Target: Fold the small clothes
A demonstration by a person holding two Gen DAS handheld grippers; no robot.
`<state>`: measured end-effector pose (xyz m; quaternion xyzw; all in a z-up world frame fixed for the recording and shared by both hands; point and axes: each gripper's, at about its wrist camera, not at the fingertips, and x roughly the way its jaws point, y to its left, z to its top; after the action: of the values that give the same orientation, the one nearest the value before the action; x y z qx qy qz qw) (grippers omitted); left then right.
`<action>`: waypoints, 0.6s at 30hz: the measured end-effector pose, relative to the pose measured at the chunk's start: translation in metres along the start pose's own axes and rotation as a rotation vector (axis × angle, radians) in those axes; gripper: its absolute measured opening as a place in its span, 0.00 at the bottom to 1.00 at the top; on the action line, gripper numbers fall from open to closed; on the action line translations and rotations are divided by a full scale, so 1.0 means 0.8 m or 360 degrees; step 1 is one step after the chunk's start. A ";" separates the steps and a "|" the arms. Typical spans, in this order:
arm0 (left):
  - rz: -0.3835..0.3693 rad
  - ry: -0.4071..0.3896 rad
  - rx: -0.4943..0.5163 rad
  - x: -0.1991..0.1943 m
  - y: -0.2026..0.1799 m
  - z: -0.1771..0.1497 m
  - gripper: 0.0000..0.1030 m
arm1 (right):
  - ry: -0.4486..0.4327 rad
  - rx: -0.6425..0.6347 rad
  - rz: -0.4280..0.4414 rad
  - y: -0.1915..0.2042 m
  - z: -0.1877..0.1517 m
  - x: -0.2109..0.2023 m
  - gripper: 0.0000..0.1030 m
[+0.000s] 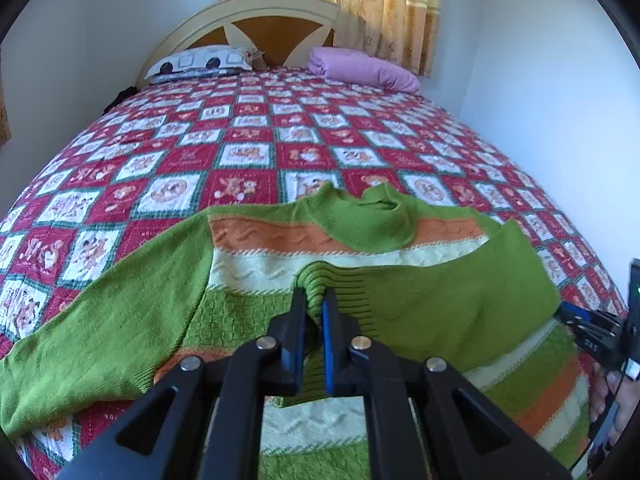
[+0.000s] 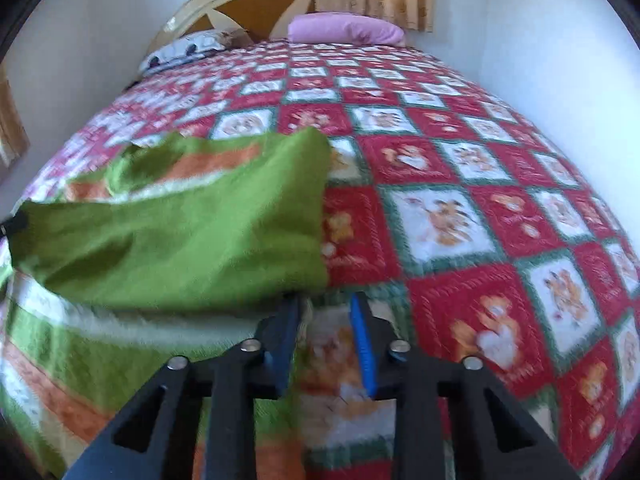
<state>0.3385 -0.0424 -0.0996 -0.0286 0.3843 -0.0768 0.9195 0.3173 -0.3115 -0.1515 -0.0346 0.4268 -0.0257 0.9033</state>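
On the bed, a green sweater (image 1: 248, 264) with orange and cream stripes is lying flat and face up on the red-and-white checked bedspread (image 1: 248, 152), neck pointing toward the headboard (image 1: 260, 12). One sleeve is sticking out to the left in the left wrist view; the other is lying folded across the chest.

The left gripper (image 1: 314, 300) is clamping down on the ribbed cuff (image 1: 332, 280) of that folded sleeve, with the knit bunching up between the two pads.

The right gripper (image 2: 326, 304) is sitting at the sweater's right edge, and its own view is pretty blurry. Its jaws are standing apart, with only bedspread showing in the gap, so it isn't holding anything. The folded sleeve's edge is lying just beside its left finger; I can't tell if they're touching. A person's hand (image 1: 616, 396) is showing at the far right of the left wrist view, wrapping around the right gripper's handle.

Up by the headboard, a printed pillow (image 1: 200, 62) and a folded pink blanket (image 1: 360, 68) are resting, with a yellowish curtain (image 1: 380, 0) hanging behind.
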 end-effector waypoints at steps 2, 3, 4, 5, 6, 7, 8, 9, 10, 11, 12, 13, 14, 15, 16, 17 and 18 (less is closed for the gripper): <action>0.0004 0.0023 -0.0018 0.010 0.004 -0.005 0.08 | -0.0016 0.0012 -0.0058 -0.013 -0.011 -0.003 0.12; 0.0003 0.0041 -0.0032 0.015 0.007 -0.010 0.08 | -0.0025 0.0012 -0.0071 -0.019 -0.015 -0.005 0.12; 0.0002 0.0067 -0.0041 0.021 0.009 -0.015 0.08 | -0.0046 0.0016 -0.0058 -0.022 -0.015 -0.009 0.12; -0.0009 0.0082 -0.0051 0.022 0.009 -0.018 0.08 | -0.0069 0.0025 -0.0027 -0.023 -0.013 -0.014 0.13; -0.0022 0.0095 -0.0065 0.025 0.010 -0.022 0.08 | -0.0084 0.0019 0.0008 -0.021 -0.009 -0.017 0.27; -0.0028 0.0099 -0.0080 0.025 0.010 -0.024 0.08 | -0.0075 -0.0007 0.0038 -0.016 -0.005 -0.018 0.60; -0.0036 0.0095 -0.0095 0.024 0.010 -0.025 0.08 | -0.0078 -0.0024 0.0042 -0.011 -0.001 -0.018 0.72; -0.0050 0.0082 -0.0112 0.021 0.011 -0.023 0.08 | -0.0125 -0.0061 0.0028 -0.001 0.004 -0.021 0.76; -0.0056 0.0072 -0.0121 0.017 0.011 -0.022 0.08 | -0.0138 -0.0096 0.0028 0.007 0.008 -0.020 0.76; -0.0064 0.0058 -0.0130 0.013 0.011 -0.019 0.08 | -0.0139 -0.0156 0.0017 0.020 0.014 -0.016 0.76; -0.0072 0.0046 -0.0134 0.009 0.011 -0.017 0.08 | -0.0137 -0.0193 -0.0015 0.029 0.017 -0.012 0.76; -0.0077 0.0033 -0.0131 0.005 0.009 -0.014 0.08 | -0.0134 -0.0248 -0.0059 0.040 0.021 -0.008 0.76; -0.0080 0.0020 -0.0126 0.001 0.008 -0.011 0.08 | -0.0138 -0.0307 -0.0086 0.051 0.025 -0.003 0.76; -0.0086 0.0006 -0.0124 -0.004 0.007 -0.007 0.08 | -0.0151 -0.0370 -0.0127 0.062 0.029 0.002 0.76; -0.0086 -0.0003 -0.0124 -0.006 0.006 -0.005 0.08 | -0.0170 -0.0400 -0.0187 0.067 0.032 0.006 0.76; -0.0085 -0.0006 -0.0131 -0.008 0.006 -0.002 0.08 | -0.0194 -0.0398 -0.0284 0.065 0.036 0.009 0.76; -0.0085 -0.0001 -0.0142 -0.007 0.007 -0.001 0.08 | -0.0214 -0.0349 -0.0339 0.057 0.041 0.009 0.67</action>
<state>0.3350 -0.0356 -0.0966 -0.0799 0.3861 -0.0841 0.9151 0.3480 -0.2652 -0.1404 -0.1797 0.3596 -0.0722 0.9128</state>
